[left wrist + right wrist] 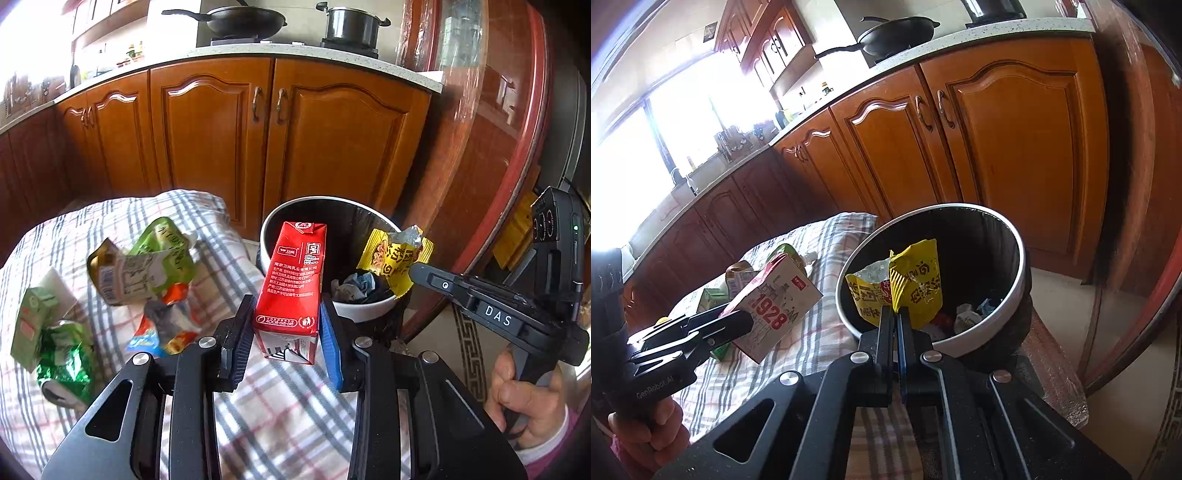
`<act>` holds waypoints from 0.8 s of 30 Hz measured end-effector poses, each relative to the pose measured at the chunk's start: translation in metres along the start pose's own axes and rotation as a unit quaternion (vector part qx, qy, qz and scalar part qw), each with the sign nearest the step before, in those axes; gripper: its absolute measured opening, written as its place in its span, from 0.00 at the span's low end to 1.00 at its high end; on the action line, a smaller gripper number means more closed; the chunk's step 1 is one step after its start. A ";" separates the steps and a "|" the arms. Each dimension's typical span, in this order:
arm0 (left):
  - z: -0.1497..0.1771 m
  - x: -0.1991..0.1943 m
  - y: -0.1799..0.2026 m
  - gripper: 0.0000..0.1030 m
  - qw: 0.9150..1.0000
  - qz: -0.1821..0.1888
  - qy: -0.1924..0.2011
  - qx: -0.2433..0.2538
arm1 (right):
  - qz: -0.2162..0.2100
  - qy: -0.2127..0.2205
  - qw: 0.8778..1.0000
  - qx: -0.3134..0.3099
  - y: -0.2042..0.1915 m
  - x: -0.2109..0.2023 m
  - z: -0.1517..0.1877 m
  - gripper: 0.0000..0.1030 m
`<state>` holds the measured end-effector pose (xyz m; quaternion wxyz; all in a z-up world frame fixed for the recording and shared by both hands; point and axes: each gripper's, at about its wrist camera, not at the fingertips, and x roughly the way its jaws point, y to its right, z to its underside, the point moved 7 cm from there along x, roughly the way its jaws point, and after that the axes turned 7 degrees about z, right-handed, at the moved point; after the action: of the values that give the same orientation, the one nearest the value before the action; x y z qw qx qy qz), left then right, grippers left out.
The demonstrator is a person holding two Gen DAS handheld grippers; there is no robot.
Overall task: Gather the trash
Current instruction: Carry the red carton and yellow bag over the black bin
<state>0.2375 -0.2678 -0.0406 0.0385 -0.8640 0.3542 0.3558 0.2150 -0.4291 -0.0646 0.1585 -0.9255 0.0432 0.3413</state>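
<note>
Right wrist view: right hand-held gripper (pixel 894 314) pinches the yellow wrapper (pixel 916 284) over the bin (pixel 1015 236); left hand-held gripper (pixel 286 325) clamps the red carton (pixel 293 280), upright, just short of the rim.

The right tool (pixel 894 314) has its two fingers pressed together on the lower edge of a crumpled yellow wrapper (pixel 916 280), which hangs over the open mouth of a round bin (pixel 1019 258) with a white rim and black inside. Bits of crumpled paper (pixel 967 317) lie at the bottom of the bin. To the left, the left tool (pixel 738 325), gripped by a hand (pixel 646 424), holds a carton (pixel 775 306) printed with red numerals, tilted above a checked cloth (pixel 827 280). More packets (pixel 738 277) lie on the cloth behind the carton. Beyond stand wooden cabinets (pixel 997 140) under a speckled counter (pixel 960 40) with a black pan (pixel 897 33).
</note>
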 end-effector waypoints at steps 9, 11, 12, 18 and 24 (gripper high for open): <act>-0.014 0.023 0.012 0.31 1.000 0.007 -0.007 0.013 | 0.010 -0.005 1.000 -0.002 0.014 0.009 -0.009 0.02; -0.017 0.028 0.014 0.31 1.000 0.010 -0.010 0.012 | 0.011 -0.006 1.000 -0.003 0.017 0.012 -0.011 0.02; -0.019 0.032 0.015 0.31 1.000 0.012 -0.011 0.012 | 0.013 -0.007 1.000 -0.005 0.018 0.013 -0.013 0.02; -0.027 0.048 0.019 0.31 1.000 0.012 -0.019 0.020 | 0.020 -0.009 1.000 -0.010 0.023 0.019 -0.021 0.02; -0.032 0.061 0.020 0.31 0.999 0.010 -0.026 0.025 | 0.027 -0.015 0.999 -0.014 0.029 0.027 -0.025 0.02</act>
<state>0.2734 -0.3287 -0.0520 0.0656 -0.8497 0.3700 0.3699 0.2460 -0.4639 -0.0715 0.1365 -0.9209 0.0614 0.3598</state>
